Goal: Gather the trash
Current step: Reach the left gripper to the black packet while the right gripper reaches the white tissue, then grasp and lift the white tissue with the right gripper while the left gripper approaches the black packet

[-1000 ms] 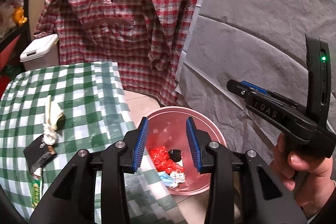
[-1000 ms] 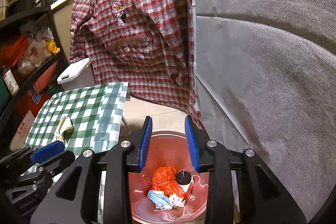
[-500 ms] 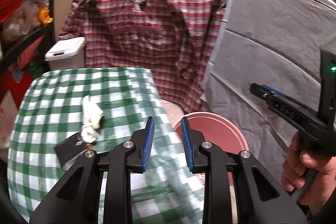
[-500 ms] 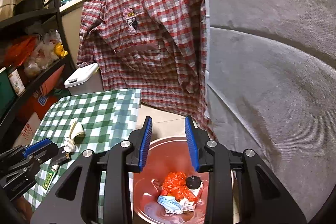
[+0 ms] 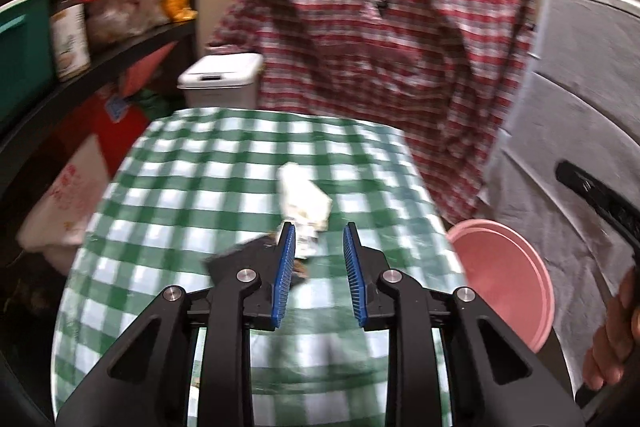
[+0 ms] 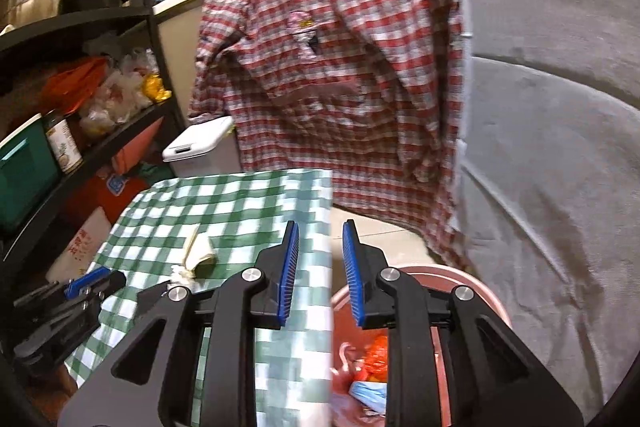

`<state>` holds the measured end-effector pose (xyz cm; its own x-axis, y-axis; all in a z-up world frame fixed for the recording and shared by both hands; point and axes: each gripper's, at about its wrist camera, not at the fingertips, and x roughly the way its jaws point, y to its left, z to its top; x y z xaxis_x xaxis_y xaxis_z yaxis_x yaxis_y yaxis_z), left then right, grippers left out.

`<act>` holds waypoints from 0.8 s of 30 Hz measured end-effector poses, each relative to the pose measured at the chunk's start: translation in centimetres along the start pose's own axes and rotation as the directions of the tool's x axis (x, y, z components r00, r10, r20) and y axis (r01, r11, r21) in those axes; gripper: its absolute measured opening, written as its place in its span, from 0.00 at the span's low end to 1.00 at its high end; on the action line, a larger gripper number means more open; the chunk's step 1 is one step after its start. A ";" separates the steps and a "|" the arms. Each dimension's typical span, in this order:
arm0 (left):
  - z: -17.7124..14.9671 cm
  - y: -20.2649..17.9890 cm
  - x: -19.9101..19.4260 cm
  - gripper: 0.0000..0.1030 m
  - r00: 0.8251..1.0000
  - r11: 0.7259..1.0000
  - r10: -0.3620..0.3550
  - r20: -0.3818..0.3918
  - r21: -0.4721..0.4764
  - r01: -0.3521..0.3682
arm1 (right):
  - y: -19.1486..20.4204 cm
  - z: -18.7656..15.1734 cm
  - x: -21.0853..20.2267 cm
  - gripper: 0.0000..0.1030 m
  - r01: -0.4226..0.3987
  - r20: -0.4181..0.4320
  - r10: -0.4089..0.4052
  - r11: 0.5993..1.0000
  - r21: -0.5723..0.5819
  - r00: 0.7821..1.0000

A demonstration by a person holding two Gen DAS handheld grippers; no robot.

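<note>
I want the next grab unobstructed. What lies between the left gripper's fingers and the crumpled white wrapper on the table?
Left wrist view: only bare checked tablecloth between left gripper and white wrapper; a black packet sits beside.

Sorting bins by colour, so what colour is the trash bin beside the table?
Pink bin, clearest in the left wrist view.

The left black two-finger gripper with blue ribbed pads (image 5: 319,269) tilts downward, jaws parted and gripping nothing, while the matching right gripper (image 6: 320,273) angles down too, its jaws just closing further on empty air, a bare hand (image 5: 614,339) clutching its handle.
</note>
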<state>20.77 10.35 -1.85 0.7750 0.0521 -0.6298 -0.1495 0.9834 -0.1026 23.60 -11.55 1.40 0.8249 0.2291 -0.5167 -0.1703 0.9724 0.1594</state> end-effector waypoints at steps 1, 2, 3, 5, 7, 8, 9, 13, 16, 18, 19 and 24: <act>0.2 0.5 -0.1 0.24 1.000 1.000 0.017 0.005 -0.012 -0.017 | 0.5 -0.1 0.2 0.23 -0.011 -0.002 0.011 1.000 -0.005 1.000; 0.6 1.2 -0.2 0.24 0.999 0.999 0.037 0.014 -0.027 -0.037 | 1.1 -0.3 0.5 0.23 -0.028 -0.005 0.027 1.000 -0.014 1.000; 1.0 1.8 -0.4 0.24 0.998 0.998 0.053 0.024 -0.043 -0.051 | 1.6 -0.4 0.8 0.24 -0.039 -0.008 0.039 0.999 -0.022 0.999; 1.9 2.9 -0.8 0.24 0.996 0.995 0.073 0.040 -0.070 -0.070 | 2.7 -0.7 1.4 0.24 -0.065 -0.018 0.064 0.997 -0.040 0.998; 2.6 4.0 -1.2 0.24 0.995 0.992 0.089 0.054 -0.097 -0.083 | 3.7 -1.0 2.0 0.26 -0.087 -0.031 0.086 0.995 -0.057 0.996; 3.0 4.6 -1.4 0.24 0.994 0.990 0.096 0.060 -0.113 -0.089 | 4.2 -1.2 2.5 0.28 -0.100 -0.038 0.097 0.993 -0.066 0.995; 3.3 4.9 -1.6 0.24 0.993 0.988 0.099 0.063 -0.122 -0.091 | 4.5 -1.2 2.8 0.31 -0.109 -0.045 0.106 0.992 -0.068 0.993; 4.5 6.9 -2.3 0.24 0.992 0.982 0.102 0.076 -0.168 -0.088 | 5.8 -1.6 5.0 0.38 -0.145 -0.084 0.141 0.988 -0.047 0.986; 4.9 8.0 -2.3 0.24 0.993 0.979 0.102 0.066 -0.181 -0.089 | 7.3 -1.9 6.6 0.40 -0.165 -0.111 0.160 0.985 -0.039 0.981; 5.0 8.6 -2.1 0.24 0.994 0.978 0.099 0.054 -0.188 -0.088 | 8.6 -2.3 7.9 0.47 -0.190 -0.138 0.182 0.981 -0.049 0.974; 5.3 9.2 -1.9 0.24 0.995 0.977 0.090 0.041 -0.197 -0.080 | 9.5 -2.4 8.8 0.48 -0.202 -0.154 0.192 0.978 -0.057 0.969; 6.5 12.2 -2.0 0.24 0.998 0.978 0.061 0.016 -0.200 -0.057 | 11.8 -2.4 12.1 0.55 -0.229 -0.217 0.214 0.972 -0.045 0.952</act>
<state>21.42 23.41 3.15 0.7740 0.1152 -0.6226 -0.3131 0.9243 -0.2182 30.29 2.79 -5.05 0.6323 0.4362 -0.6402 -0.3785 0.8950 0.2359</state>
